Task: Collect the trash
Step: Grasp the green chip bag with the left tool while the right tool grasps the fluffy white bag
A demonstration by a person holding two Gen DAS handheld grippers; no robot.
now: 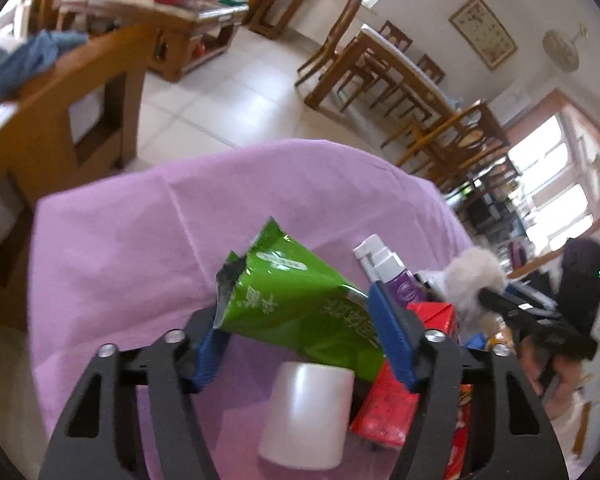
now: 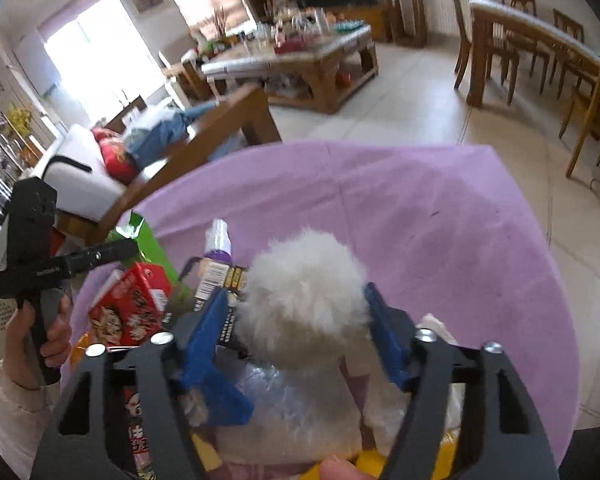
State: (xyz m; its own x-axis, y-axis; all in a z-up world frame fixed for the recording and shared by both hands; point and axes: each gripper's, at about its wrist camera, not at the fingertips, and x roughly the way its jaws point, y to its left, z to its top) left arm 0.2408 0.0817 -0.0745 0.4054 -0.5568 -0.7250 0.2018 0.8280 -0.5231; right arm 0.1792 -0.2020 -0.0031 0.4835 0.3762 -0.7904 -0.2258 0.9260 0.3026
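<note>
While our left gripper (image 1: 300,328) clamps the green bag (image 1: 296,304), our right gripper (image 2: 300,312) pinches a white fluffy ball (image 2: 304,296) over the purple cloth (image 2: 440,220).

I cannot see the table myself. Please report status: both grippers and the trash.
Left gripper shut on green snack bag. Right gripper shut on white fluffy ball. Red carton, spray bottle, white cup crowd the purple tablecloth.

Pale floor tiles (image 2: 420,92) run between a cluttered wooden coffee table (image 2: 324,60) and a long dining table (image 1: 396,60) with wooden chairs (image 1: 332,44). A framed picture (image 1: 482,32) hangs on the white wall. Daylight pours through bright windows (image 2: 92,48). A lilac cloth (image 2: 440,220) covers the counter.
</note>
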